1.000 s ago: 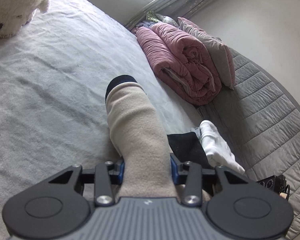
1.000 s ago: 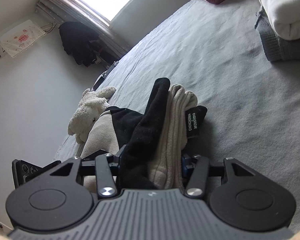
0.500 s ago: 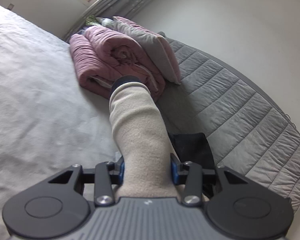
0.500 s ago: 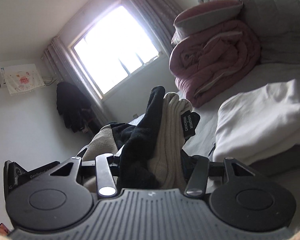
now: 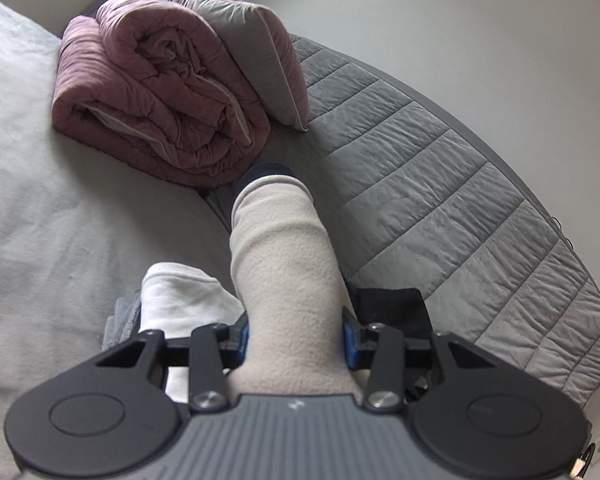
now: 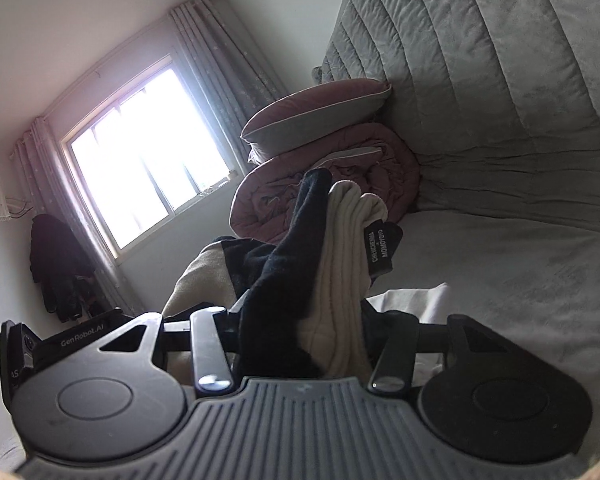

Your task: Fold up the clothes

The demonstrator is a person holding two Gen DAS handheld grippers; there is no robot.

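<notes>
My left gripper (image 5: pixel 294 338) is shut on a folded beige fleece garment (image 5: pixel 284 276) with a dark cuff at its far end; it is held in the air over the bed. My right gripper (image 6: pixel 304 340) is shut on the same garment's bunched black and cream edge (image 6: pixel 332 264), which carries a black label with white lettering. A folded white garment (image 5: pixel 180 300) on a grey one lies on the bed under and left of the left gripper; its white edge also shows in the right wrist view (image 6: pixel 412 300).
A rolled pink quilt (image 5: pixel 148 100) and a grey-pink pillow (image 5: pixel 256 48) lie against the grey quilted headboard (image 5: pixel 440 200). The grey bed sheet (image 5: pixel 40 208) spreads to the left. A bright window (image 6: pixel 148 152) with curtains and a dark hanging coat (image 6: pixel 56 268) are at the room's far side.
Both grippers have carried the garment toward the headboard and swung right. The white folded pile now lies under the left gripper; the plush toy has left view.
</notes>
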